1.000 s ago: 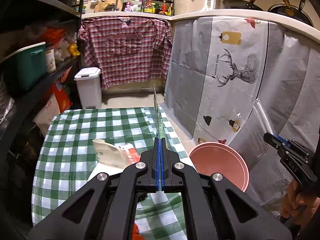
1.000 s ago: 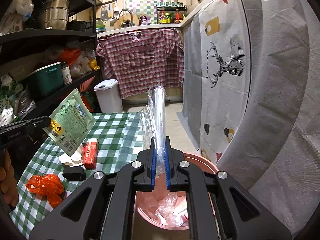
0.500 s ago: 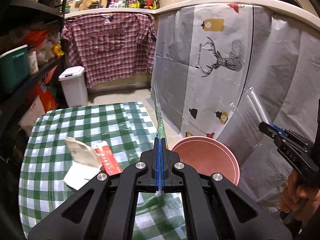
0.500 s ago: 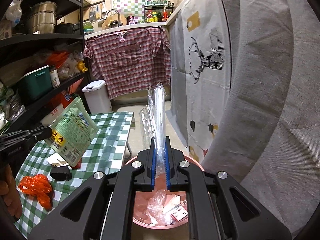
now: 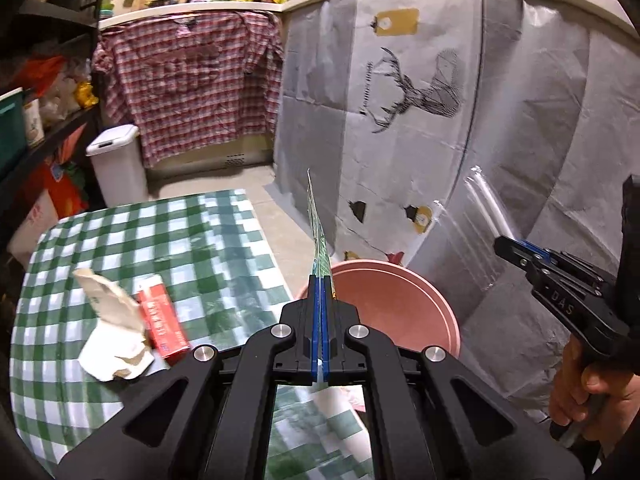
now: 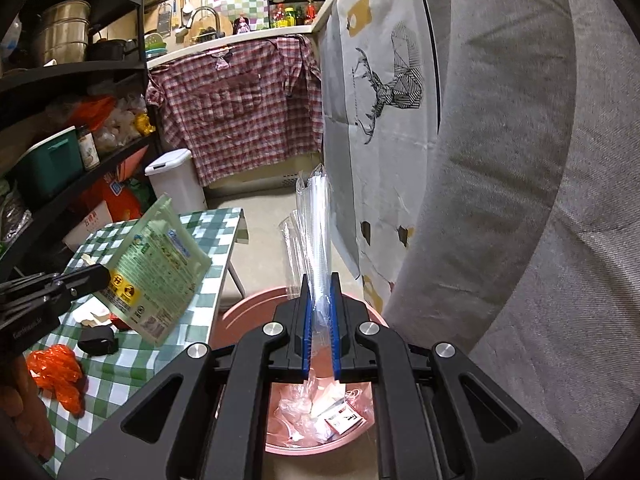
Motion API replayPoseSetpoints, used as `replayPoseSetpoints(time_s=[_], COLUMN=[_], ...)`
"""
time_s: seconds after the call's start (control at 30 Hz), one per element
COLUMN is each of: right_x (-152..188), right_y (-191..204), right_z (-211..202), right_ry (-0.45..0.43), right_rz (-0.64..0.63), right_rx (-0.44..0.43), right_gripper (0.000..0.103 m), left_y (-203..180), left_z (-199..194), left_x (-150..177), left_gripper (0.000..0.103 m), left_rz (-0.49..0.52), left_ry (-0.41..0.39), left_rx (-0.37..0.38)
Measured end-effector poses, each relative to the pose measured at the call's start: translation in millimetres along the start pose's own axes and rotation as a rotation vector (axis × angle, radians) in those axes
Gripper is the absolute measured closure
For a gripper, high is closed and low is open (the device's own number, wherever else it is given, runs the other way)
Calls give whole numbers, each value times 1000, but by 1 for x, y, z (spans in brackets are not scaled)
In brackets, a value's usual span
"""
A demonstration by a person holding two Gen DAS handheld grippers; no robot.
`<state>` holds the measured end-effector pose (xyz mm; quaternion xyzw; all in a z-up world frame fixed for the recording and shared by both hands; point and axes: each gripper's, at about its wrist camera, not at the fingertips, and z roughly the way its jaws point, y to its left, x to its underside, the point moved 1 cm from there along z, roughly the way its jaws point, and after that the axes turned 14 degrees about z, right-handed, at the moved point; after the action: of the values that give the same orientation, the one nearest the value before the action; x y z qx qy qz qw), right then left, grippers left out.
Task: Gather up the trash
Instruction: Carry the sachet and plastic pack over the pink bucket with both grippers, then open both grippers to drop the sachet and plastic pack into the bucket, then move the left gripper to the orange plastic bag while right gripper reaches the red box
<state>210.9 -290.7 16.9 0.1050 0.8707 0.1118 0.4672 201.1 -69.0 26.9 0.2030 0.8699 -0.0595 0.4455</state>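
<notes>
My left gripper (image 5: 320, 292) is shut on a flat green snack pouch (image 5: 319, 236), seen edge-on here and face-on in the right wrist view (image 6: 160, 268), held near the table's right edge beside the pink bin (image 5: 404, 304). My right gripper (image 6: 320, 292) is shut on a clear plastic wrapper (image 6: 316, 232) and holds it above the pink bin (image 6: 248, 312), which holds several wrappers and a small box. On the green checked table (image 5: 180, 240) lie a crumpled paper bag (image 5: 112, 332) and a red box (image 5: 162, 324).
An orange plastic bag (image 6: 60, 372) and a small black object (image 6: 98, 338) lie on the table. A white pedal bin (image 5: 118, 164) stands at the back. Shelves (image 6: 60, 80) line the left. A cloth-covered counter (image 5: 460, 120) runs along the right.
Both grippers have moved right with their loads. The left gripper's pouch is now near the bin's rim; the right gripper is further over the bin.
</notes>
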Motion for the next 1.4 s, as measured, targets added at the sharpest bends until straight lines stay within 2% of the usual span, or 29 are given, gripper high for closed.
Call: replayPoseSetpoints(time_s=[0.43,0.53,0.57,0.6,0.67,0.7,0.73,0.97,1.23,1.33,1.4], right_x=[10,10,8,9,9,9,9,9,13,15,17], right_y=[-7,-8,-8,-8,-7,-7,-7,-1,21,35,48], right_z=[20,24,27,28,26,25,24,16,-3,-11,-17], right_ry=[53,70,80,80,63,59,57,30,4,-1,-6], right_rz=[-15,-11,-10,-8,-7,-8,-9,-13,-27,-38,-39], right_rx=[20,25,28,35,47,41,37,18,-31,-60,-88], right_gripper=[95,90,80,60,46,46,46,46,47,51,61], left_y=[-31,-33,-34,-34,-36,-35,-34,-13,28,50,62], left_z=[26,28,29,29,29,26,25,2,-48,-69,-81], left_x=[3,4,4,3,2,2,2,4,17,26,31], left_gripper=[102,102,102,102,86,59,48,50,56,62,66], left_rz=[41,47,43,38,37,36,36,18,24,19,19], left_ry=[38,46,44,44,48,36,20,-21,-56,-64,-67], left_rx=[42,48,63,82,86,77,72,34,-37,-73,-93])
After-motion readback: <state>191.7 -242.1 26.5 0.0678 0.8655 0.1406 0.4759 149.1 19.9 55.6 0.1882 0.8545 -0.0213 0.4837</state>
